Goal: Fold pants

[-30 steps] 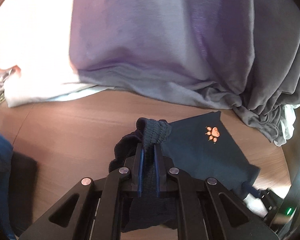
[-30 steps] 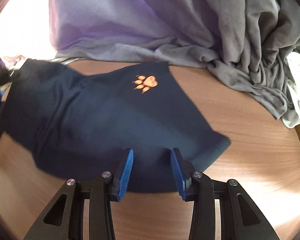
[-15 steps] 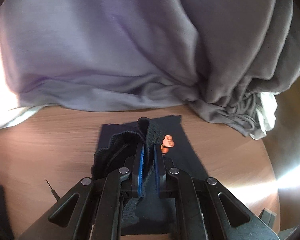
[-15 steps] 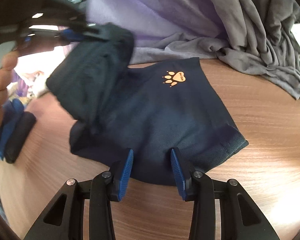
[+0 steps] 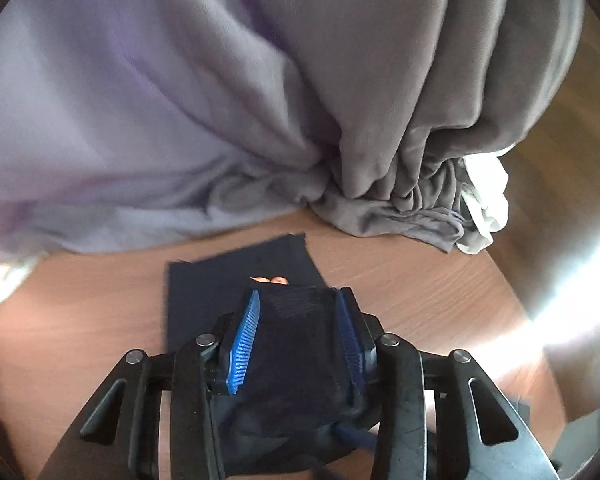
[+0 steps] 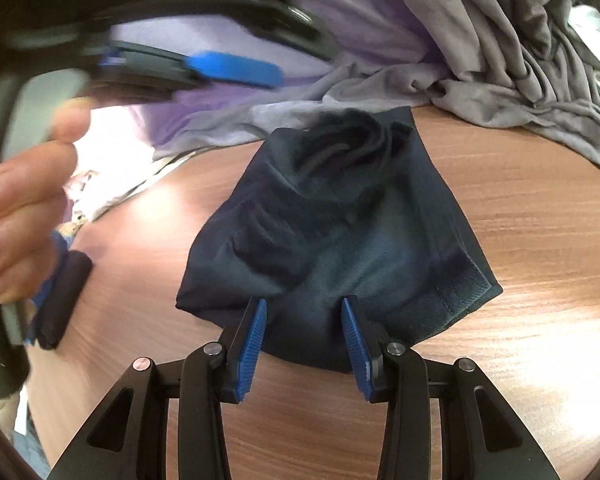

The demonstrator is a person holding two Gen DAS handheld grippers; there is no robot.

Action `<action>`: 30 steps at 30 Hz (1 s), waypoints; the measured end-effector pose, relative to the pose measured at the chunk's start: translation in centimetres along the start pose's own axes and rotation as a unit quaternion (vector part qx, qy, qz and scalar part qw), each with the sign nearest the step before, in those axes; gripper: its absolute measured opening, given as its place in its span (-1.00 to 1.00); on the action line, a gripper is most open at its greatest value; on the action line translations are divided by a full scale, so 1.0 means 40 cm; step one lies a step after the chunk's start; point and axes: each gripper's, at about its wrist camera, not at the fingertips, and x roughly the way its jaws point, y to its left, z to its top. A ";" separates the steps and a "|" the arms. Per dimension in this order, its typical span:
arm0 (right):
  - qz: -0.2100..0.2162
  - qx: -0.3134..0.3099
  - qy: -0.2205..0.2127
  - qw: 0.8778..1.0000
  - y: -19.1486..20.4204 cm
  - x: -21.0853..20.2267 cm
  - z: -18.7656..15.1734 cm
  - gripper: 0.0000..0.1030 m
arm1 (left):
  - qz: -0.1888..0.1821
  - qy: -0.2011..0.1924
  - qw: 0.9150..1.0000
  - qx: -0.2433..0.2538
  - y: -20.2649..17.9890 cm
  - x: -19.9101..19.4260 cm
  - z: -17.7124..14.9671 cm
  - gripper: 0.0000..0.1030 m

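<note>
Dark navy pants [image 6: 340, 232] lie doubled over on the wooden table [image 6: 520, 200]. The carried end is slumped in a loose bunch [image 6: 352, 132] on the far part. My left gripper [image 5: 298, 300] hovers over them and its jaws are opening. Dark waistband fabric shows between the jaws, but the pads do not press it. An orange paw print [image 5: 270, 279] peeks out just beyond the tips. From the right wrist, one of its blue pads [image 6: 236, 70] shows blurred, above and left of the bunch. My right gripper [image 6: 306, 336] stands open astride the pants' near edge.
A big heap of lilac and grey clothes [image 5: 180, 120] fills the far side, with a white garment [image 5: 484, 200] at its right end. A person's fingers [image 6: 20, 208] and a black oblong object [image 6: 64, 300] are at the left.
My left gripper swung rightward with the waistband over the paw-print half, then its jaws parted and the fabric dropped onto the pants. The right gripper stayed open at the near edge.
</note>
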 end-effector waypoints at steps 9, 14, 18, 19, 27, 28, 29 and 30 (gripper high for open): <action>0.004 0.028 -0.031 0.999 -0.019 -0.097 0.018 0.15 | 0.040 -0.008 0.998 0.046 0.088 -0.094 -0.192 -0.05; 0.004 0.079 -0.056 0.995 -0.031 -0.126 0.045 0.25 | 0.044 0.014 0.997 0.054 0.098 -0.060 -0.285 -0.05; 0.011 0.108 -0.028 0.994 -0.041 -0.079 0.063 0.24 | 0.049 0.014 0.995 0.086 0.083 -0.035 -0.324 0.04; 0.018 0.118 -0.024 0.993 -0.044 -0.073 0.065 0.24 | 0.049 0.012 0.995 0.091 0.082 -0.033 -0.329 0.07; 0.033 0.184 -0.002 0.982 -0.076 -0.001 0.104 0.44 | 0.065 0.012 0.993 0.095 0.087 -0.003 -0.356 0.09; 0.039 0.189 0.001 0.981 -0.077 0.008 0.108 0.44 | 0.063 0.013 0.994 0.090 0.092 -0.001 -0.356 0.09; 0.042 0.190 0.002 0.981 -0.076 0.015 0.109 0.44 | 0.063 0.014 0.994 0.088 0.096 -0.001 -0.358 0.09; 0.035 0.188 0.007 0.982 -0.074 0.025 0.113 0.44 | 0.064 0.014 0.994 0.087 0.098 -0.001 -0.359 0.09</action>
